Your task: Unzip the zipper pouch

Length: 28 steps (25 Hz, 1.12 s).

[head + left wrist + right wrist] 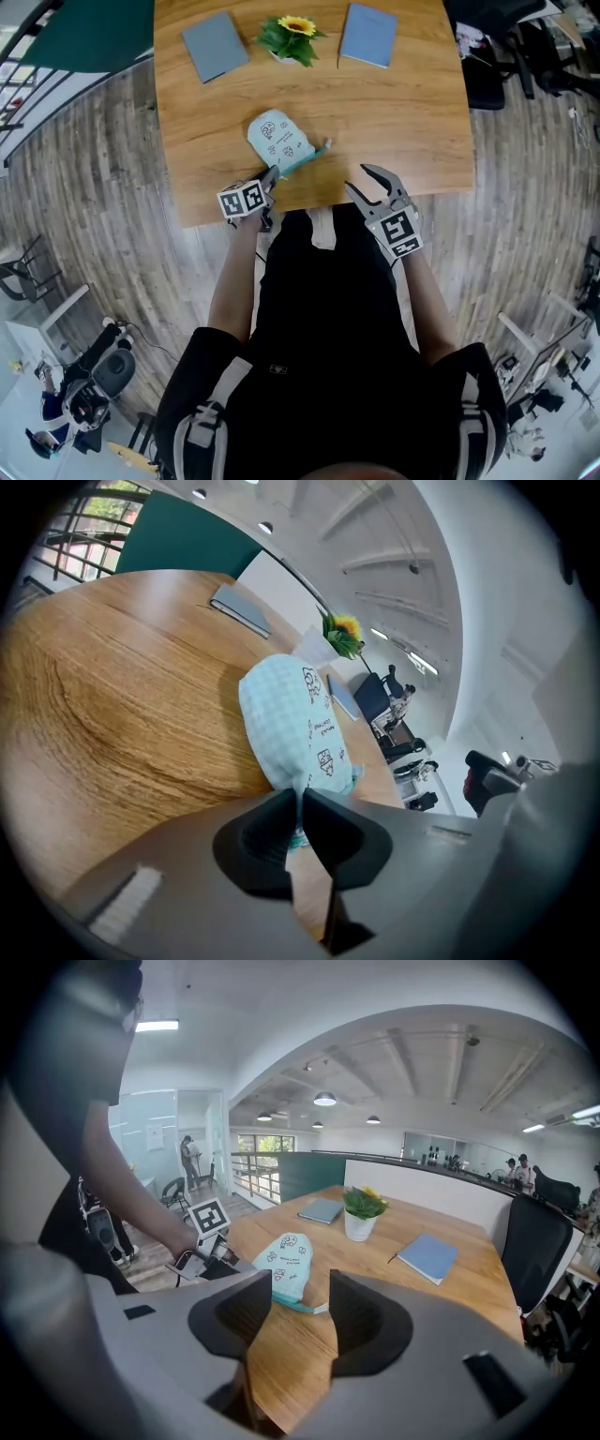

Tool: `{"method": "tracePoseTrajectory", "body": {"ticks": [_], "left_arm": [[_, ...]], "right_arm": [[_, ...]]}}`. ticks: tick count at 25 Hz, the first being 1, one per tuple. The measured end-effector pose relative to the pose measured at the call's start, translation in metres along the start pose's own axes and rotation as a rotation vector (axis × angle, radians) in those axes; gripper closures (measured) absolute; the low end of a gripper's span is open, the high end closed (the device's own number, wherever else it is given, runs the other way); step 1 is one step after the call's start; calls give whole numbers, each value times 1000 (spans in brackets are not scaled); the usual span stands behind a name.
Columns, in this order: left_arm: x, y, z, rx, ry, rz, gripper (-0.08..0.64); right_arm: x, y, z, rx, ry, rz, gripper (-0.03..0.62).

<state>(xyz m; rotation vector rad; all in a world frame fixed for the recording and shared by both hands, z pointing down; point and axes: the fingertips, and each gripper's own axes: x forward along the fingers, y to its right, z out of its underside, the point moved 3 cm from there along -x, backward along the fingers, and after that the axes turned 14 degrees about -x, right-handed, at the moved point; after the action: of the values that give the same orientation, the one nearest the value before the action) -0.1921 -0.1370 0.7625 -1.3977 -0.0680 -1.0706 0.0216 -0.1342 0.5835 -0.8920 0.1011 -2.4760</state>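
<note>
The left gripper's (300, 797) jaws are pressed together on the near corner of the zipper pouch (291, 722); the left gripper view shows the fabric pinched in the narrow slit between them. The right gripper's (300, 1285) jaws stand well apart with nothing between them (only wood and the pouch beyond).

The head view alone shows both grippers at the counter's (403, 122) near edge, the left on the pouch, the right well apart from it. It also shows a teal zipper edge (305, 161) along the pouch's near side, jutting past the corner. The right gripper view catches the left gripper's marker cube (209, 1217) beside the pouch.

The pouch lies near the counter's front edge, pale mint check with small printed drawings, rounded at its far end. Whether the zipper is open I cannot tell. Behind it stand a potted sunflower (292, 37) and two blue-grey notebooks (215, 45).
</note>
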Motion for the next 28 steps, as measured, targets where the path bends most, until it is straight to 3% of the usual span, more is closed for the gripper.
{"method": "tracePoseTrajectory", "body": {"ticks": [5, 18, 28], "left_arm": [[-3, 15, -6, 18, -7, 48, 545], [-27, 68, -53, -89, 127, 236, 549], [-62, 109, -84, -244, 208, 388, 549]], "right_arm": [[2, -1, 0, 1, 2, -3, 407], [15, -8, -25, -20, 62, -14, 425], [25, -13, -53, -47, 119, 0, 464]]}}
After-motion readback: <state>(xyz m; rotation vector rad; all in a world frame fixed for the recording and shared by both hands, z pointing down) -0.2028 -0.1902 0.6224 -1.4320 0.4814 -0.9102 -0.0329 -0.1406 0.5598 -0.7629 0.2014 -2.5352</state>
